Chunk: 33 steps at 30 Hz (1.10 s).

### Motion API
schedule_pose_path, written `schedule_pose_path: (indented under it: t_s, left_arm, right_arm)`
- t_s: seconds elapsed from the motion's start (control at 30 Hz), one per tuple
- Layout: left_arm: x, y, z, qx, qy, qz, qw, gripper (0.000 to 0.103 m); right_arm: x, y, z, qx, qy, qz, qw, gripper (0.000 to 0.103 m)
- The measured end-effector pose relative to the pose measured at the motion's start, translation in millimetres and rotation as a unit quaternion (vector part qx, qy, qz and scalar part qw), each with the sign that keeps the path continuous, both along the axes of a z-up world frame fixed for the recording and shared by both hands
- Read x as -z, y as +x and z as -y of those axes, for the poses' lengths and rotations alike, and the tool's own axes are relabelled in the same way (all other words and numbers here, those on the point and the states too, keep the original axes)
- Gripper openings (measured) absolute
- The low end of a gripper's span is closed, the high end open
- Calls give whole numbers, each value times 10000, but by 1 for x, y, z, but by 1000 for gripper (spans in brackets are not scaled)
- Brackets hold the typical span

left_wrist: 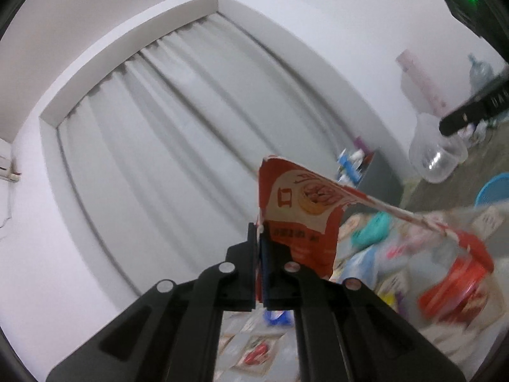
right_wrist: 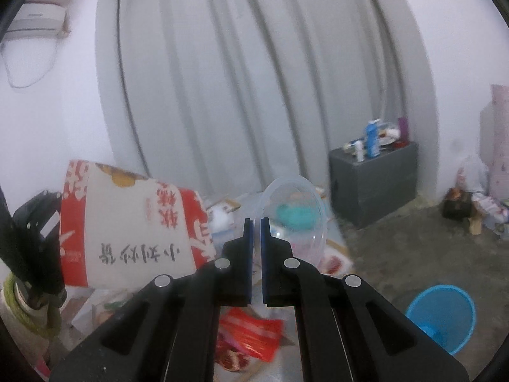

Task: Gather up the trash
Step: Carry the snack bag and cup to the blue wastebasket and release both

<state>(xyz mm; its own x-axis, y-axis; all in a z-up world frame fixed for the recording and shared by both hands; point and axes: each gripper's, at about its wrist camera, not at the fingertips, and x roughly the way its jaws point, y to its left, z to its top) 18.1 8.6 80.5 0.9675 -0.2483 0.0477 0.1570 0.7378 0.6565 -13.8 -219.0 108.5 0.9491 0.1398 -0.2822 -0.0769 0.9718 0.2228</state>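
**Both grippers lifted, each clamped on a piece of trash**

Left gripper (left_wrist: 259,238) has its black jaws pressed together on the edge of a red and white snack bag (left_wrist: 299,213), printed with Chinese characters. In the left wrist view the bag stands up from the jaws and trails off to the right, its far end blurred. In the right wrist view the same bag (right_wrist: 127,219) hangs at the left, held up in the air.

Right gripper (right_wrist: 257,226) is clenched on the rim of a clear plastic container (right_wrist: 296,219), which is tilted with its open mouth facing the camera. The left wrist view shows that container (left_wrist: 437,156) raised at the right, under a black finger (left_wrist: 470,114).

Below both grippers lies a cluttered surface with a flat red wrapper (right_wrist: 251,334) and a teal object (right_wrist: 294,215). A blue plastic basket (right_wrist: 442,315) stands on the grey floor at lower right. Behind are grey curtains (right_wrist: 238,79), a dark grey cabinet (right_wrist: 375,184) with bottles on top, and a wall air conditioner (right_wrist: 38,20).
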Motion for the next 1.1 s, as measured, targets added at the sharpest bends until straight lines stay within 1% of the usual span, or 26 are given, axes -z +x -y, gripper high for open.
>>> schedule_pose_path:
  t_s: [0.07, 0.17, 0.23, 0.27, 0.3, 0.33, 0.4, 0.47, 0.5, 0.53, 0.6, 0.63, 0.7, 0.73, 0.77, 0.8, 0.83, 0.87, 0.9, 0.93, 0.97, 1.0, 1.03, 1.07, 1.1]
  left_arm:
    - [-6, 1, 24, 326, 1, -67, 9994, 2]
    - [-12, 6, 67, 900, 13, -283, 9955, 2]
    - [-17, 15, 106, 1337, 44, -568, 9894, 2]
    - [-18, 17, 120, 1492, 51, -648, 9867, 2]
    - [-20, 22, 144, 1746, 104, -767, 9816, 2]
    - [-20, 24, 160, 1900, 183, -828, 9781, 2]
    - [-13, 33, 208, 2281, 497, -1044, 9668, 2]
    - [-2, 43, 247, 2528, 750, -1422, 9541, 2]
    - [8, 54, 276, 2638, 940, -1764, 9436, 2]
    - [19, 62, 299, 2681, 1078, -2036, 9354, 2]
    - [42, 75, 336, 2699, 1317, -2439, 9221, 2]
    - [60, 84, 366, 2682, 1536, -2740, 9107, 2]
    - [81, 91, 399, 2688, 1801, -3018, 8968, 2]
    - [101, 95, 425, 2689, 2050, -3219, 8843, 2]
    - [114, 99, 440, 2658, 2223, -3340, 8765, 2]
    - [129, 100, 454, 2620, 2357, -3394, 8721, 2]
    - [150, 102, 475, 2594, 2605, -3496, 8617, 2]
    - [163, 102, 490, 2587, 2790, -3558, 8536, 4]
    - [174, 103, 501, 2561, 2926, -3540, 8506, 5]
    - [193, 102, 517, 2480, 3152, -3424, 8497, 6]
    - [203, 101, 523, 2428, 3278, -3354, 8492, 6]
    - [213, 102, 529, 2379, 3378, -3340, 8472, 7]
    - [227, 102, 541, 2273, 3544, -3419, 8402, 11]
    - [233, 101, 542, 2210, 3593, -3423, 8396, 18]
    - [239, 99, 547, 2182, 3607, -3411, 8402, 22]
  right_arm:
    - [2, -10, 19, 259, 7, 6, 9997, 3]
    - [8, -26, 58, 754, 84, -42, 9971, 3]
    - [15, -34, 87, 1125, 132, -140, 9935, 3]
    - [19, -36, 96, 1250, 141, -182, 9919, 3]
    - [24, -38, 111, 1425, 166, -239, 9894, 3]
    - [30, -39, 126, 1579, 212, -303, 9868, 3]
    - [42, -36, 149, 1817, 300, -442, 9819, 3]
    - [55, -30, 173, 2025, 385, -606, 9766, 3]
    - [64, -26, 187, 2132, 468, -700, 9734, 3]
    - [76, -22, 201, 2218, 596, -799, 9700, 3]
    - [96, -11, 225, 2361, 786, -973, 9637, 3]
    - [111, -1, 239, 2445, 910, -1110, 9590, 3]
    - [134, 6, 262, 2531, 1131, -1276, 9523, 3]
    - [152, 17, 276, 2565, 1309, -1434, 9468, 3]
    - [167, 21, 288, 2580, 1436, -1576, 9423, 3]
    - [179, 22, 298, 2629, 1531, -1668, 9379, 3]
    - [190, 19, 306, 2641, 1625, -1734, 9347, 3]
    - [209, 30, 318, 2605, 1807, -1910, 9290, 3]
    - [218, 31, 327, 2613, 1910, -1992, 9250, 3]
    - [229, 31, 336, 2632, 2025, -2074, 9202, 3]
    - [246, 41, 346, 2615, 2164, -2216, 9142, 4]
    - [254, 40, 352, 2643, 2240, -2313, 9091, 6]
    - [264, 45, 358, 2725, 2310, -2442, 9015, 7]
    - [273, 50, 365, 2705, 2412, -2508, 8976, 8]
    - [276, 53, 371, 2675, 2500, -2550, 8949, 14]
